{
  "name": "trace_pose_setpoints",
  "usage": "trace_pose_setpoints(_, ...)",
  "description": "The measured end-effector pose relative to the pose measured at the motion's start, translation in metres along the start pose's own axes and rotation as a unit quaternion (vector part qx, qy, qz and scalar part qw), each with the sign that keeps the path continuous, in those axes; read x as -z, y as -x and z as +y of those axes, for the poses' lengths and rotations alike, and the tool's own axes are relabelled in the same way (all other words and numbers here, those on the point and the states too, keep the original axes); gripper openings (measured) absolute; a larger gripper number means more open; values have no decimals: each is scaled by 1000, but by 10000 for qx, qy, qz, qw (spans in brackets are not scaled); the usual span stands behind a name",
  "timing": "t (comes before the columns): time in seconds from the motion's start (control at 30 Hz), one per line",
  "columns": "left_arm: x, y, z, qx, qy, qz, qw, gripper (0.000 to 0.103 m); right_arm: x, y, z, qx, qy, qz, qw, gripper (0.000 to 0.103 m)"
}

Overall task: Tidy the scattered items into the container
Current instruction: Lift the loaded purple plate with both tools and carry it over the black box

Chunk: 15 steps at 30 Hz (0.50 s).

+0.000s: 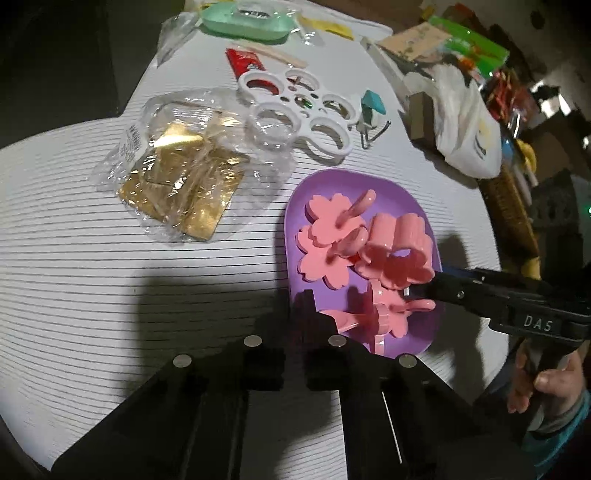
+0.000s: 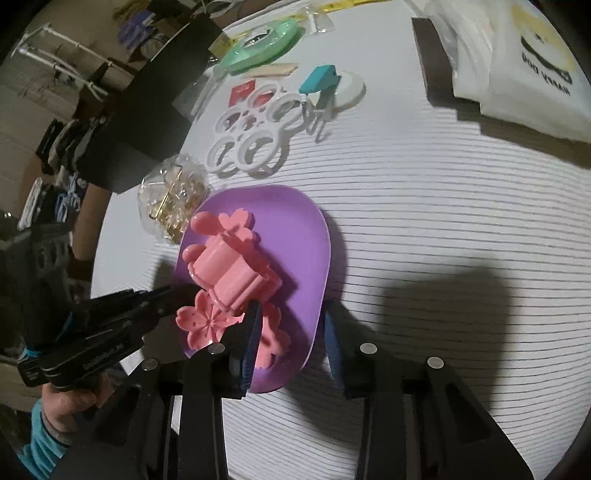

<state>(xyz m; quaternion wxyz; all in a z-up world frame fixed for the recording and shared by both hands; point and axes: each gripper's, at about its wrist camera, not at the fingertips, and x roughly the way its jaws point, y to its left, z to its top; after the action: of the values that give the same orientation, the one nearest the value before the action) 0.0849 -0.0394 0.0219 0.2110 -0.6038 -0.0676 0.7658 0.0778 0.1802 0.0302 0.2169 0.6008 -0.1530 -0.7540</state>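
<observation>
A purple tray [image 1: 332, 188] [image 2: 295, 221] lies on the white ribbed mat and holds several pink flower-shaped moulds [image 1: 332, 236] [image 2: 236, 269]. My left gripper [image 1: 291, 314] [image 2: 181, 291] sits at the tray's near-left edge; its fingers look close together with nothing between them. My right gripper [image 2: 291, 332] is open, its blue-padded fingers [image 2: 251, 332] straddling the tray's near rim. In the left wrist view its tip [image 1: 417, 291] touches a pink mould.
A white ring-holed frame [image 1: 295, 110] [image 2: 255, 129], a clear bag of gold pieces [image 1: 177, 173] [image 2: 173, 199], a teal clip [image 1: 373, 107] [image 2: 317, 79], a red packet [image 1: 247, 62] and a green dish [image 1: 243, 20] lie beyond the tray. A white plastic bag [image 1: 465, 125] lies right.
</observation>
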Motion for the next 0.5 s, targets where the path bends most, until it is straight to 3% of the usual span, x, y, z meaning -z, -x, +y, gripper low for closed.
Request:
trace_pose_setpoints(0.27, -17, 32, -8, -118, -94, 45, 9999, 6, -13, 25, 16, -254, -154, -25, 9996, 31)
trace_pose_setpoints(0.5, -53, 85, 1, -352, -76, -18, 9994, 6, -59, 43, 61, -470, -183, 76, 9987, 31)
